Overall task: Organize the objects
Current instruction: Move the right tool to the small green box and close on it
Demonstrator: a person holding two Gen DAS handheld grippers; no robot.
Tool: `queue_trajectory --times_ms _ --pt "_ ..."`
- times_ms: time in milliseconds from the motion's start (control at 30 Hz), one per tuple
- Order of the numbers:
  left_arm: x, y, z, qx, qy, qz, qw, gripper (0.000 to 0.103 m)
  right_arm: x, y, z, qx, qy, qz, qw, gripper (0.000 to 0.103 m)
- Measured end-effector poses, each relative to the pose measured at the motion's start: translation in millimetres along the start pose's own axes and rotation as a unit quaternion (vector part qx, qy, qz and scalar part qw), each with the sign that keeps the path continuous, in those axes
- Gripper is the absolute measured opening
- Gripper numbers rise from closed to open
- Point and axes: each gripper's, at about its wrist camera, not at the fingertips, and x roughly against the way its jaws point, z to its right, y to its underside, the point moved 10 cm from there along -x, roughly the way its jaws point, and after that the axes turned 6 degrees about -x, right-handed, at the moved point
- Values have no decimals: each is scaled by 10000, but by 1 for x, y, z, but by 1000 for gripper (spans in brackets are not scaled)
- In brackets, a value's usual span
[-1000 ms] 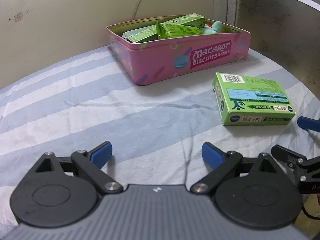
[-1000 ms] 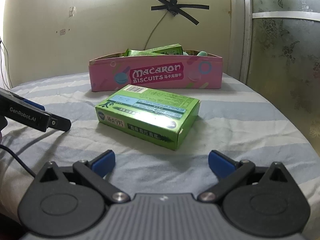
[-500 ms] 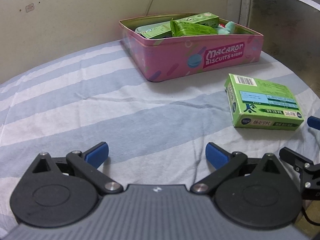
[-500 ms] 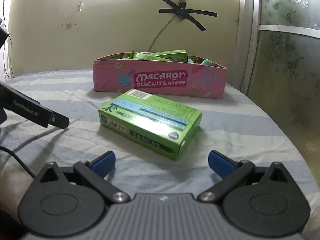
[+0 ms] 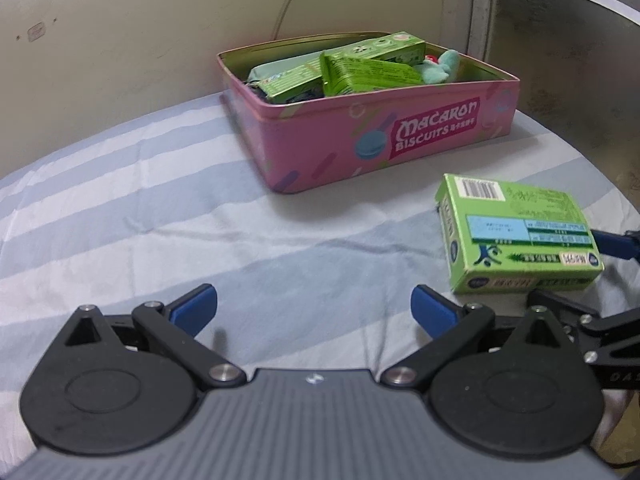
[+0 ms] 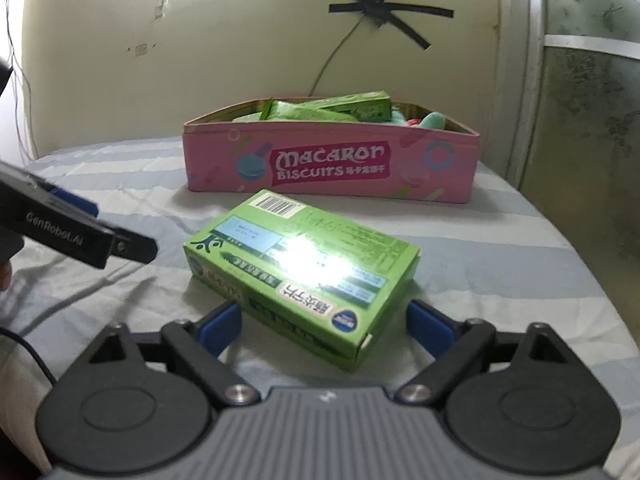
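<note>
A green box (image 6: 304,276) lies flat on the striped sheet, a little in front of the pink Macaron Biscuits tin (image 6: 332,168). My right gripper (image 6: 326,320) straddles the box's near end. Its jaws are closing and the blue pads (image 6: 222,326) stand just off the box sides. The left wrist view shows the same box (image 5: 516,236) at the right, the tin (image 5: 384,140) behind it, and a right finger (image 5: 612,242) beside the box. My left gripper (image 5: 314,304) is open over bare sheet, left of the box.
The tin holds several green packets (image 5: 360,74) and a teal soft toy (image 5: 438,68). The wall stands right behind it, with a cable and taped socket (image 6: 376,4). A frosted glass panel (image 6: 592,120) bounds the right. Striped sheet (image 5: 140,200) spreads to the left.
My right gripper has moved forward so the green box's near end now lies between its fingers, and its jaws have narrowed. The left gripper has barely shifted.
</note>
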Motion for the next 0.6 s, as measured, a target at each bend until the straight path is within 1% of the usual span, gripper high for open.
queue_trajectory --times_ms 33,67,100,200,467,600 --pt "-1 -2 2 -23 4 -4 10000 103 -2 0 0 14 -54 -19 10000 85" --pt "-3 -4 5 -55 7 -9 10000 103 -3 -1 0 24 -101 -7 9999 82" --pt "-4 -5 7 -86 14 -13 10000 103 -4 -2 1 43 -133 7 9999 75" --pt "-8 -9 12 -138 22 -36 9999 103 -7 -5 3 60 -241 18 9997 71" --pt "-16 -16 23 -198 -29 -97 9998 103 -14 -10 13 67 -362 50 9993 70" --pt "-21 -19 26 -224 -49 -128 9997 103 -17 -13 19 10 -350 74 9994 73"
